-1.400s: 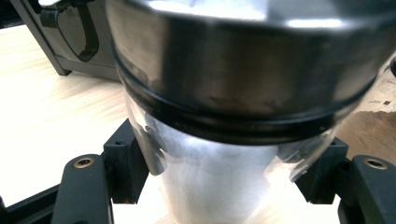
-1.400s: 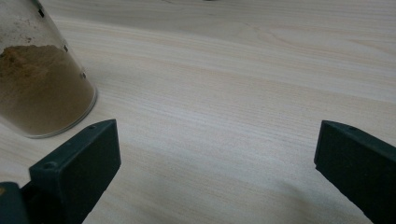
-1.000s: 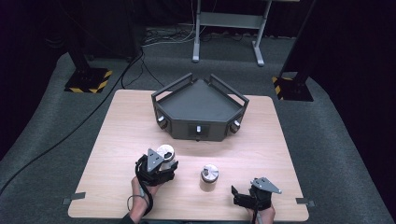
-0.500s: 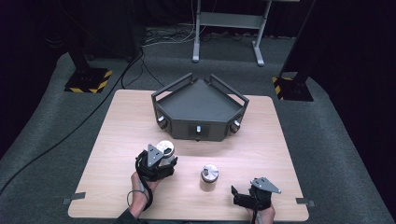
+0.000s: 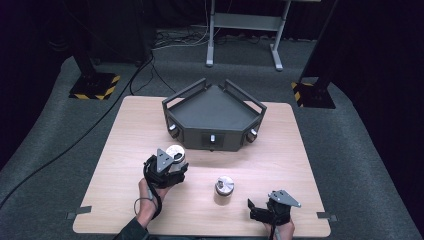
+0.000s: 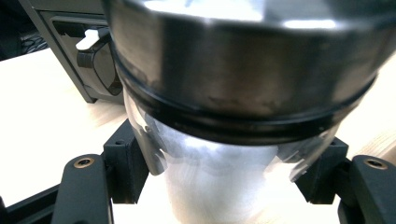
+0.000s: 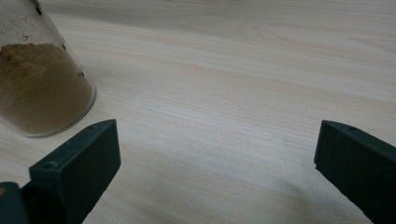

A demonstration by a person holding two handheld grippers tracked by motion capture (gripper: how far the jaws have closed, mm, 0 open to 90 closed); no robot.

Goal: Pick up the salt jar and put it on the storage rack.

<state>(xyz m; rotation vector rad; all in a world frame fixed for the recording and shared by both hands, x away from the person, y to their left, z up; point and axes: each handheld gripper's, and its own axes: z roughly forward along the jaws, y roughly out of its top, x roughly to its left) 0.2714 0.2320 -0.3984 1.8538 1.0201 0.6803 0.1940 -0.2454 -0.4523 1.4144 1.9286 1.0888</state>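
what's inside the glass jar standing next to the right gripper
The glass jar holds a brown powder, filling its lower part as seen in the right gripper view. From the high view its metal lid covers the top, hiding the contents.

Both grippers are showing matte black bodies; the left gripper [image 5: 167,165] is carrying a grey three-cornered plate, as is the right gripper [image 5: 257,210]; brass-ringed screw holes are dotting the jaws; a dark sleeve [image 5: 131,231] is covering the left forearm.

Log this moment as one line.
left gripper: shut on jar | right gripper: open, idle | second jar: on table
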